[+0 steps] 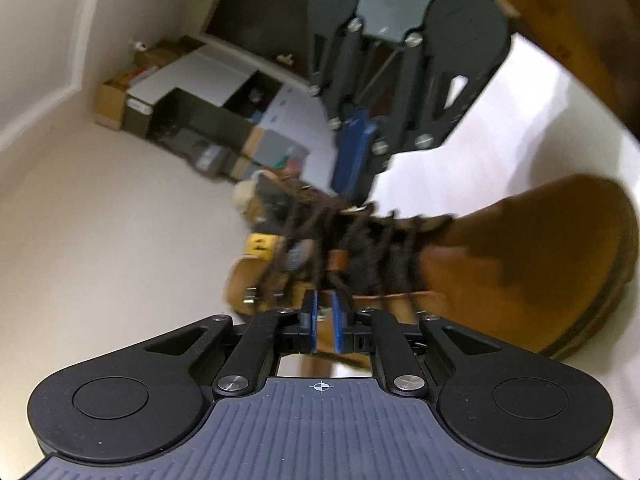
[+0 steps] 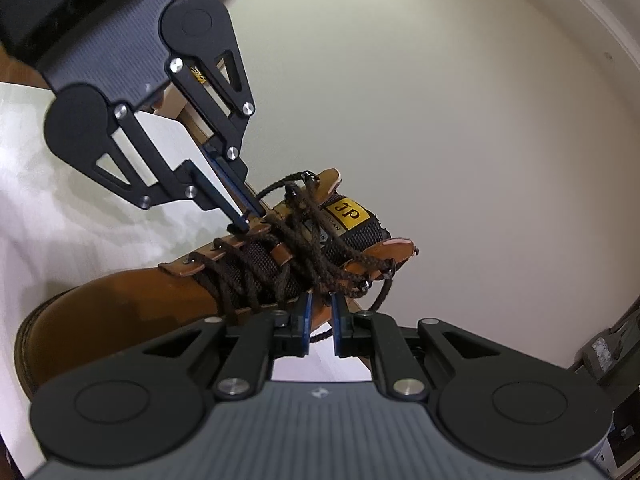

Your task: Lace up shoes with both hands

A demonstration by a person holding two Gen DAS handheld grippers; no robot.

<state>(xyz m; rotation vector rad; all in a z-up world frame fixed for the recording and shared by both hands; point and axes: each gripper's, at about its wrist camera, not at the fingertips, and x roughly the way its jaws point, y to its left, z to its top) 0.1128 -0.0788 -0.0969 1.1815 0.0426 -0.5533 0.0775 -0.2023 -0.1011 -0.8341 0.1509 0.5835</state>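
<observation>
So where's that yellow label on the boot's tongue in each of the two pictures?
Left wrist view: the yellow label sits left of centre, blurred, at the boot's open top, just above this camera's own fingers.
Right wrist view: it is right of centre, sharp, with dark lettering, on the tongue.
Shared landmark: the dark brown laces crossing beside the label in both views.

Right gripper [image 2: 321,312] noses up to the tan boot [image 2: 132,300] on the white bench [image 2: 48,208], dark laces [image 2: 304,252] criss-crossed; left gripper [image 2: 246,220] touches the far eyelet row.
</observation>
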